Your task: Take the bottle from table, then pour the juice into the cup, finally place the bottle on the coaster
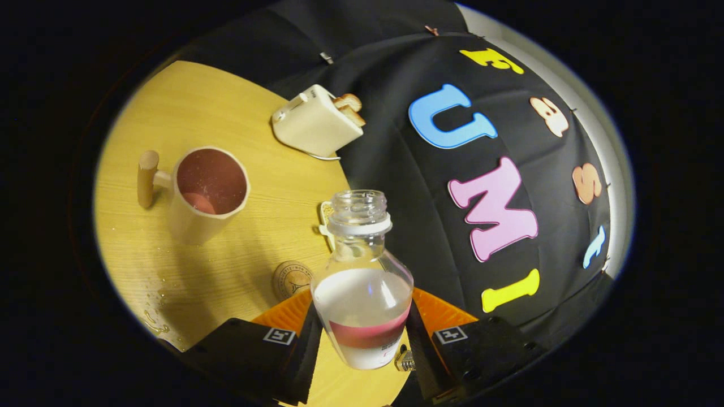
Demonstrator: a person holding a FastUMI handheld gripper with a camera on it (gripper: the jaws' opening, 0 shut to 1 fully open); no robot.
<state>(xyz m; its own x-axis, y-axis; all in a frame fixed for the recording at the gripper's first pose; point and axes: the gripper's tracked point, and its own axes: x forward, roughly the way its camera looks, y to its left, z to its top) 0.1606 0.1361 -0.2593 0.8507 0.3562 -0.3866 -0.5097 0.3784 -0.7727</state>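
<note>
Gripper: we see our gripper (362, 330) closed on the bottle (362, 282), one finger pressed to each side of its lower body.
Bottle: it stands between the fingers, uncapped, its open neck rising ahead of them; clear glass, with a reddish layer low in the body and a pale band below that. We cannot tell whether its base rests on the table.
Table edge: the wooden table (226, 113) ends in a curved rim that runs from beside the toaster down past the bottle's neck; beyond that rim we see the black cloth wall only.
Open room: we find bare wood between the cup and the toaster, and more between the cup and the bottle. Droplets (155, 305) lie on the wood near the cup's base, on the side toward the fingers.
Cup: the cup (206, 195) stands well apart from the bottle, across the table from the rim, its wooden handle pointing away from the bottle; red liquid shows inside.
Coaster: the round coaster (291, 280) lies on the table just beside the bottle, between it and the cup.
Toaster: a cream toaster (317, 121) with bread in its slots sits beyond the cup, close to the rim.
Pose: our whole view is tilted, so table and wall slant across it.
</note>
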